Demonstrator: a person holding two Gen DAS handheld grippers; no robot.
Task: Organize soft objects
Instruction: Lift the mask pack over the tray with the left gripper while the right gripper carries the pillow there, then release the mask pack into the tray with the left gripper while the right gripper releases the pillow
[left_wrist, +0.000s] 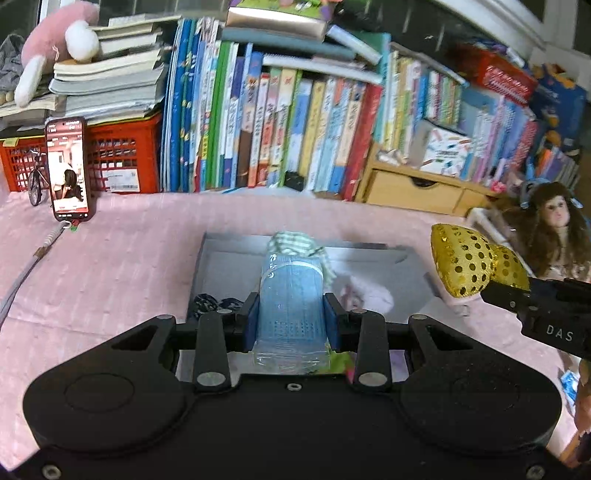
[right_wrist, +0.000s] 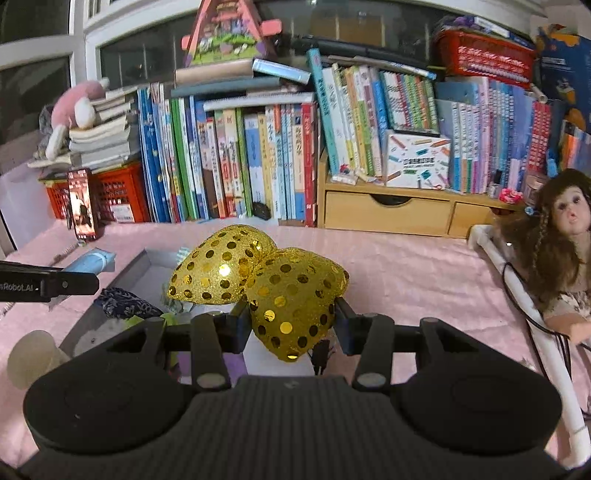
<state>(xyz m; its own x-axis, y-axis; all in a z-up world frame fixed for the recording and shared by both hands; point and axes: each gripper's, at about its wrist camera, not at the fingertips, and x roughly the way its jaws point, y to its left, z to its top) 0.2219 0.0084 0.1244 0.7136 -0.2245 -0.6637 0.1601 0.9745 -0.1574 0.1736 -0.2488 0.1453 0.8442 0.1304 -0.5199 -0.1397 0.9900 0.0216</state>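
Now the left tongs (left_wrist: 291, 317) are clamped on a blue packet (left_wrist: 290, 295) wrapped in clear film, held above the grey tray (left_wrist: 229, 258) on the pink-covered table (left_wrist: 129, 258). Right of the tray, the right tongs (right_wrist: 291, 317) grip a gold sequined bow (right_wrist: 258, 280) by its nearer lobe, the other lobe reaching over the tray's edge. Inside the tray lie a dark patterned cloth (right_wrist: 125, 302), a green checked cloth (left_wrist: 295, 243) and something pale pink (left_wrist: 369, 295). Beyond the tray stand books (left_wrist: 277, 129); a doll (right_wrist: 557, 240) sits far right of it
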